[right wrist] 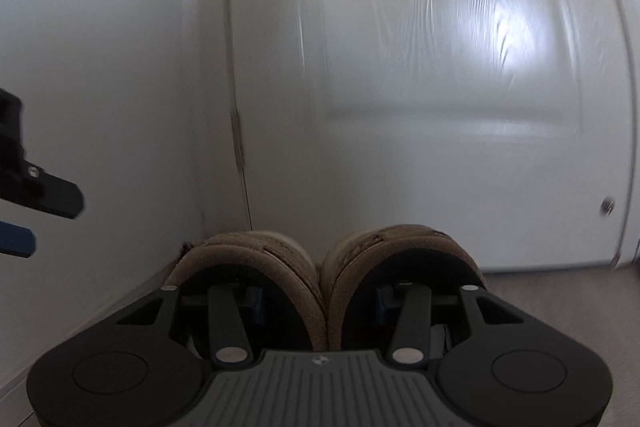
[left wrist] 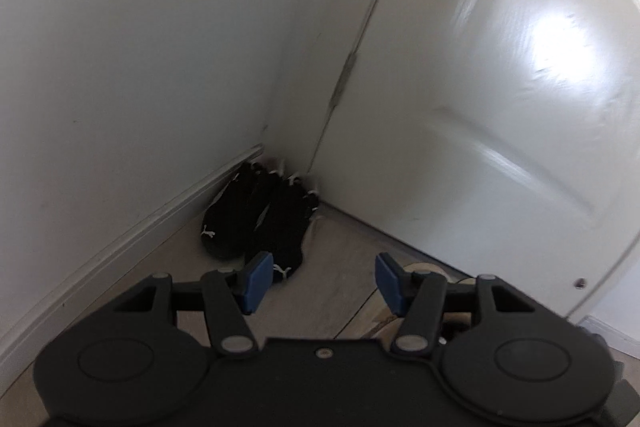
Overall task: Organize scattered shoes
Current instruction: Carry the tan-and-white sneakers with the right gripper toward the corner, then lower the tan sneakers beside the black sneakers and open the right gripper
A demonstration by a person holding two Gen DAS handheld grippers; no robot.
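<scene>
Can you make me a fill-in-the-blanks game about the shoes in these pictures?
1. The pair of shoes tucked in the corner is colored ____.
2. The right hand-held gripper reaches into two ____ shoes.
3. The left hand-held gripper has ____ pads and holds nothing.

Missing words: black; brown; blue

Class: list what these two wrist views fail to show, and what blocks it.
- Right gripper: fingertips inside the brown shoes, so grip unclear.
- Brown shoes' soles and heels: hidden by the gripper body.
- Black shoes, left view: dark, details lost; one toe behind the left gripper pad.
</scene>
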